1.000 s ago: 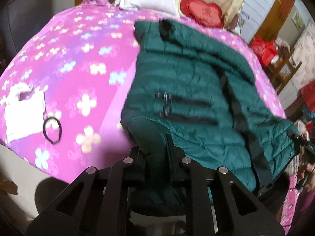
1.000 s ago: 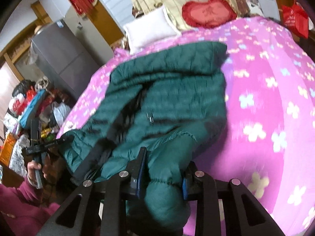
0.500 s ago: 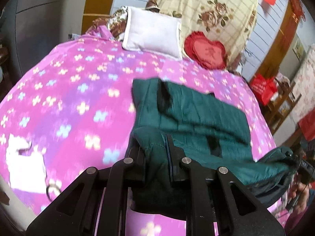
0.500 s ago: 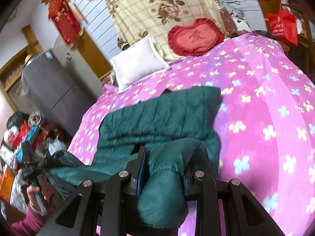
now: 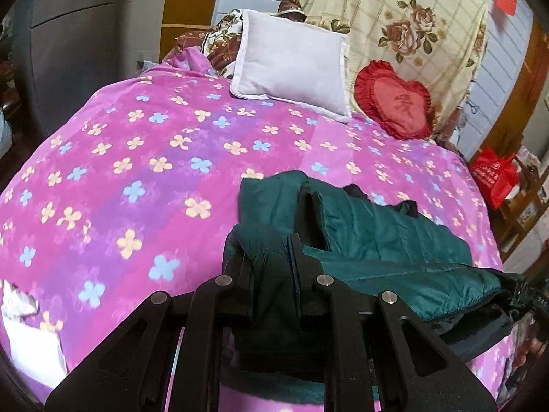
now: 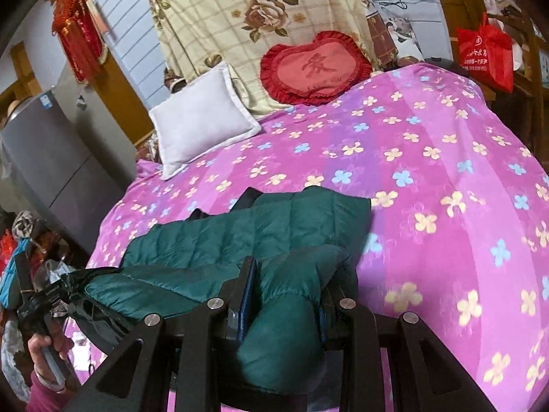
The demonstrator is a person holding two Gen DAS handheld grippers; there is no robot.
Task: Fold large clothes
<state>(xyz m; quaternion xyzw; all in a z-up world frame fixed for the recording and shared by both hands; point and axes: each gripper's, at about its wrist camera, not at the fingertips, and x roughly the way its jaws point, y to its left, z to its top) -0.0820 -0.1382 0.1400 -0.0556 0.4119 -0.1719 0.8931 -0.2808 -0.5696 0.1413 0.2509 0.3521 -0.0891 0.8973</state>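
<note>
A dark green quilted jacket (image 5: 384, 240) lies partly doubled over on the pink flowered bedspread (image 5: 137, 171). My left gripper (image 5: 271, 250) is shut on a bunched green corner of it, lifted above the bed. In the right wrist view the same jacket (image 6: 247, 230) stretches to the left. There my right gripper (image 6: 288, 271) is shut on a thick green roll, seemingly a sleeve end. The other gripper and the hand (image 6: 44, 346) holding it show at the lower left, gripping the jacket's far corner. The lower part of the jacket is hidden behind the fingers.
A white pillow (image 5: 291, 68) and a red heart cushion (image 5: 394, 103) lean at the bed's head against a floral blanket (image 5: 411, 17). White paper (image 5: 27, 343) lies near the bed's front left edge. A grey cabinet (image 6: 44, 158) and a red bag (image 6: 487, 55) flank the bed.
Both grippers have carried the jacket's near edge up and toward the head of the bed. The jacket, spread flat before, now lies doubled over itself. The pillows have come into fuller view.
</note>
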